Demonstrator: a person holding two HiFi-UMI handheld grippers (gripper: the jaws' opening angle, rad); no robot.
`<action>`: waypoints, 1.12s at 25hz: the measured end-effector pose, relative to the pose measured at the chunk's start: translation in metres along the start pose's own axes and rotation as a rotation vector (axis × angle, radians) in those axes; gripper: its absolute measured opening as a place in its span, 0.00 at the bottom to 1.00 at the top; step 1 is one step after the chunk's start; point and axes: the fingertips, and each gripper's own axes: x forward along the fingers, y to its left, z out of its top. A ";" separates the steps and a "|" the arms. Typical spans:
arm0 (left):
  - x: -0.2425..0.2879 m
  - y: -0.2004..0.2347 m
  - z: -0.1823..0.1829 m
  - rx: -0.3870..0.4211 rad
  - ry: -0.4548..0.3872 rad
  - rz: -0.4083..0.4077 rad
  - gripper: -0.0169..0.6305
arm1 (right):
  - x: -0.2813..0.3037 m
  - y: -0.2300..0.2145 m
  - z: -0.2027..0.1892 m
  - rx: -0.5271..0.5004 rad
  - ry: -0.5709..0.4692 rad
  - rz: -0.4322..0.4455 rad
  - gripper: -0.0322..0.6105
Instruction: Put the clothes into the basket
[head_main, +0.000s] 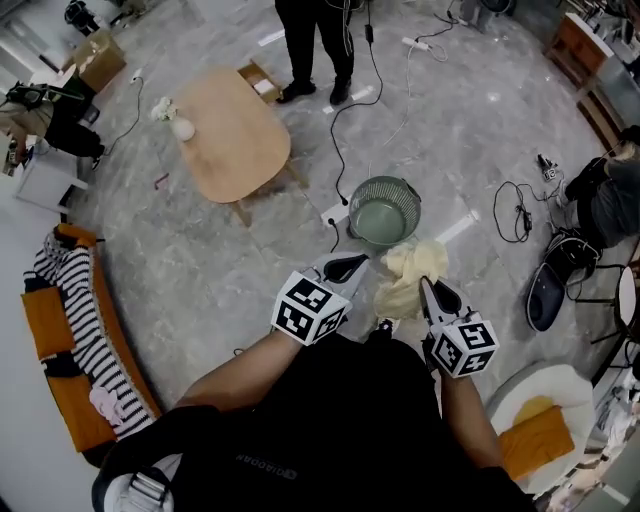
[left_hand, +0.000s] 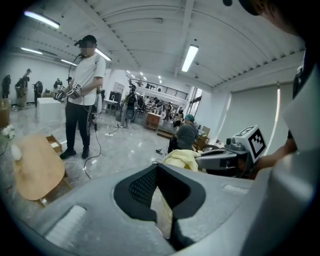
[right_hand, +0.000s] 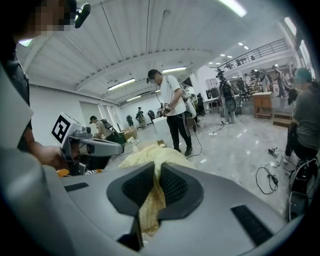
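- Now both pairs of jaws are nearly together: left gripper (head_main: 348, 268) and right gripper (head_main: 428, 288) each clamp an edge of the yellow cloth (head_main: 415, 265).
- The cloth hangs bunched between their tips, over the floor.
- The basket (head_main: 384, 181) stands on the floor just beyond the cloth, its pale bottom showing.

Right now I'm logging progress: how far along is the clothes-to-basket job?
Nothing done: the basket looks empty. In hand: the pale yellow garment, clamped by left gripper and right gripper. Left: dropping it in, plus the striped clothes on the orange bench.
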 end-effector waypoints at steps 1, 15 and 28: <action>0.013 0.000 0.002 -0.009 0.003 0.018 0.03 | 0.003 -0.013 0.002 -0.011 0.010 0.016 0.12; 0.066 0.022 -0.020 -0.109 0.104 0.205 0.03 | 0.081 -0.110 -0.055 -0.067 0.214 0.120 0.12; 0.131 0.105 -0.081 -0.175 0.225 0.148 0.03 | 0.223 -0.158 -0.159 -0.009 0.429 0.031 0.12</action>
